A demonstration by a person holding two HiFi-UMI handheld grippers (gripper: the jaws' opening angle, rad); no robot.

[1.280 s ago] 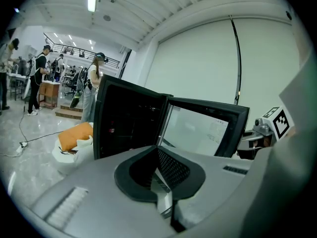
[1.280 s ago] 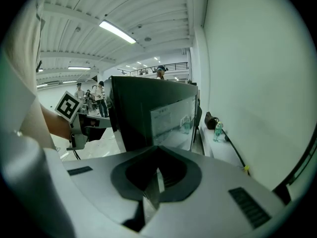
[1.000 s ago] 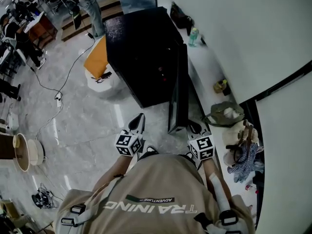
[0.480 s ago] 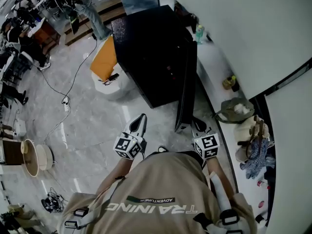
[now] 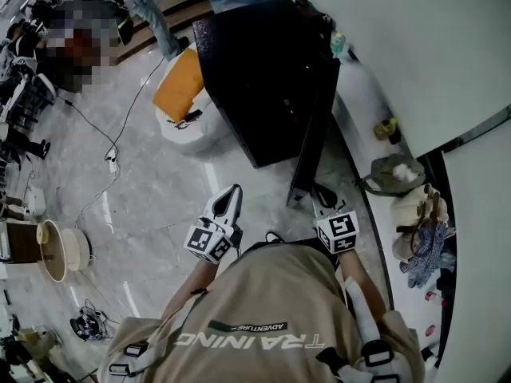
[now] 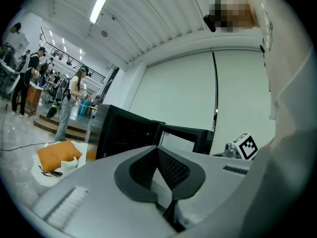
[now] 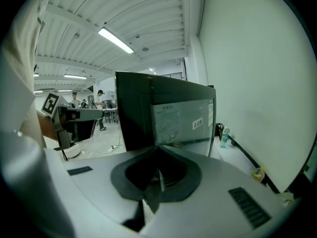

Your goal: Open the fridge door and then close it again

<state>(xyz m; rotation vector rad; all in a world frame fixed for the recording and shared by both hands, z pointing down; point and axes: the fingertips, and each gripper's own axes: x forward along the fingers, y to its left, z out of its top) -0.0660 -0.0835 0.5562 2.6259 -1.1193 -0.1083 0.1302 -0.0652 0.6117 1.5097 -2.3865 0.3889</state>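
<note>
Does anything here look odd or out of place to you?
The black fridge has its door swung open, its edge near the right gripper. Bags lie loose along the wall. Nothing looks spilled or broken.

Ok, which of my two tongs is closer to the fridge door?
The right tongs, close by the open door's free edge; the left tongs hang over the floor, off to the side of the fridge.
</note>
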